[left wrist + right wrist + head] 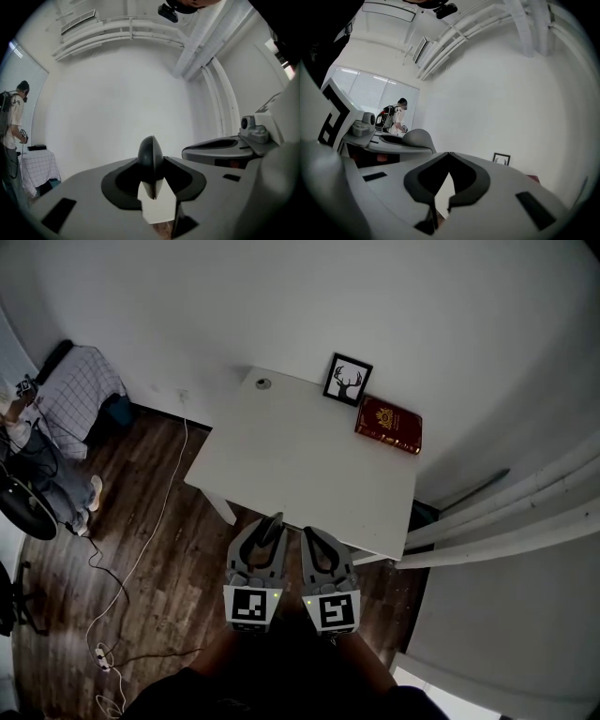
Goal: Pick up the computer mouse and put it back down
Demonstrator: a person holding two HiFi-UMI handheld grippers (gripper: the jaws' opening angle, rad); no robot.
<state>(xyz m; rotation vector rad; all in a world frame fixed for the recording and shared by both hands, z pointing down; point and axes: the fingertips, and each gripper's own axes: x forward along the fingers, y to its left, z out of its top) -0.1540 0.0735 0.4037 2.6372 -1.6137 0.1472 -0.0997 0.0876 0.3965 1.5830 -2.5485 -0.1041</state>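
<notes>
A dark rounded computer mouse (150, 158) stands on edge between the jaws of my left gripper (270, 532), which is shut on it. In the head view the mouse (273, 523) pokes out past the fingertips, just short of the near edge of the white table (281, 451). My right gripper (312, 536) is beside the left one, shut with nothing in it; its jaw tips (448, 153) meet. Both grippers are held level in front of the table, over the wooden floor.
On the table's far side stand a framed deer picture (348, 380) and a red book (388, 424), with a small round fitting (263, 383) at the far left corner. White cables (141, 549) trail on the floor at left. A person (14, 126) stands at far left.
</notes>
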